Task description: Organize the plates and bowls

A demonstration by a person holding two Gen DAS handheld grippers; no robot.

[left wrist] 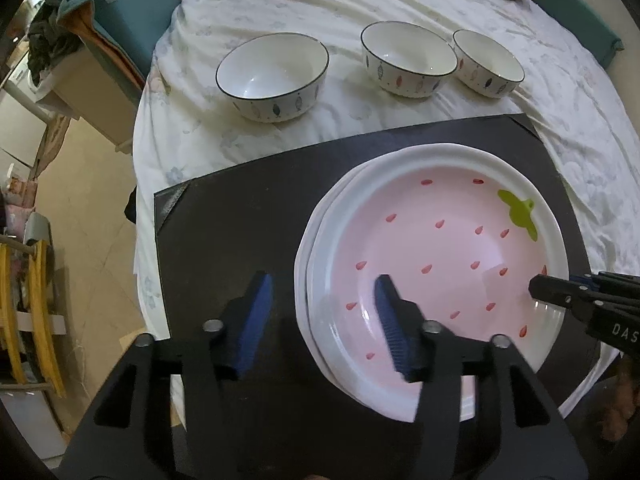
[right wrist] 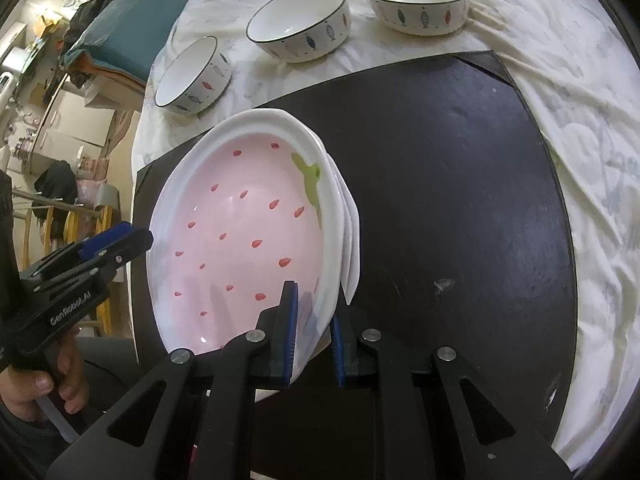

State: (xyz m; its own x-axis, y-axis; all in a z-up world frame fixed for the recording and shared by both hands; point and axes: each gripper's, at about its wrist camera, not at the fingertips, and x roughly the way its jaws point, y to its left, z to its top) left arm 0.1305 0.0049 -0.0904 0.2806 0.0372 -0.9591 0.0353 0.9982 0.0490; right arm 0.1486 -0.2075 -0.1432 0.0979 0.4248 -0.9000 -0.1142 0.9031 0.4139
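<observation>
A pink strawberry plate [left wrist: 436,256] tops a stack of plates on a black mat [left wrist: 240,216]. The right gripper [right wrist: 314,340] jaws clench its rim; the left gripper [left wrist: 324,320] jaws stand released, straddling the stack's edge. Three bowls [left wrist: 274,76] sit behind on the bedsheet [left wrist: 320,8].

A lived-in home: beyond the claw, a tabletop [left wrist: 360,8] draped in a crumpled floral sheet; to its left, heaped clothes [left wrist: 52,36] and cabinets [left wrist: 24,132].

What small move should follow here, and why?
Probably opening the right gripper to let go of the strawberry plate: that plate already sits on the stacked plates, the left gripper stands open, not pressing its rim, and three bowls remain unsorted.
</observation>
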